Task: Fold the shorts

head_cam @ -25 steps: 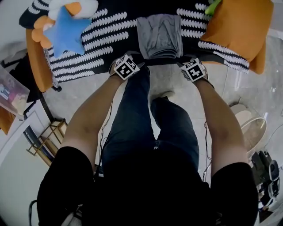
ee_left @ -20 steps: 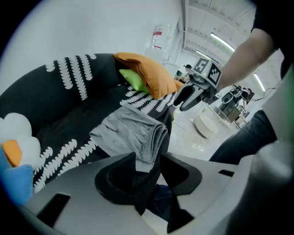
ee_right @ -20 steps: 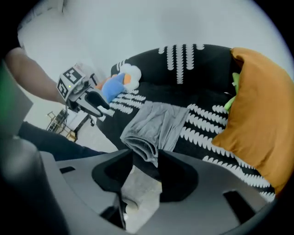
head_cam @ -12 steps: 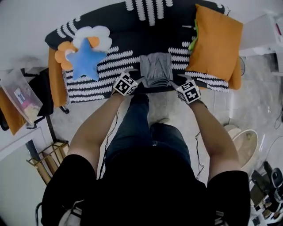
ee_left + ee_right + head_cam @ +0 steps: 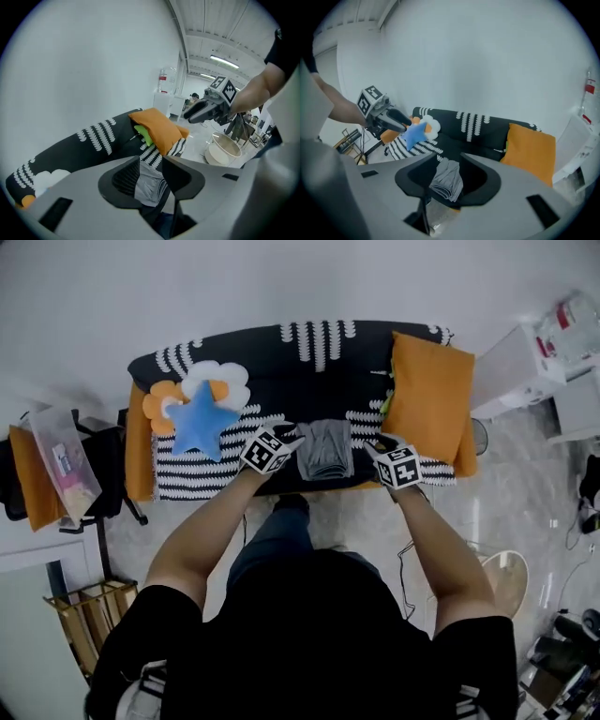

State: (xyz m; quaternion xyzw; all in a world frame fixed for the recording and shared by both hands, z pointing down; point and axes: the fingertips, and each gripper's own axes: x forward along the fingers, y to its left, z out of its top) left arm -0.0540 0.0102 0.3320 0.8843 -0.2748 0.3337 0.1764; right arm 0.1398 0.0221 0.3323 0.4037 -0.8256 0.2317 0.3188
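The grey shorts [image 5: 325, 448] lie folded into a small stack near the front edge of the black, white-patterned sofa [image 5: 309, 362]. My left gripper [image 5: 287, 439] hangs in the air just left of the stack and my right gripper [image 5: 377, 448] just right of it, both apart from the cloth. Both grippers are open with nothing held, and their jaws have just been closing a little. In the left gripper view the shorts [image 5: 149, 185] show far below between the jaws, as they do in the right gripper view, where the shorts [image 5: 447, 180] lie beyond the jaws.
An orange cushion [image 5: 427, 399] leans on the sofa's right end. A blue star plush [image 5: 202, 418] with a white cloud toy lies at the left. A white cabinet [image 5: 525, 362] stands right of the sofa, a round white basin [image 5: 506, 579] on the floor, a wooden rack [image 5: 89, 610] at lower left.
The view has pulled up and back from the sofa. Both grippers have risen off the front edge beside the shorts and now hover above it. The shorts have stayed in place.
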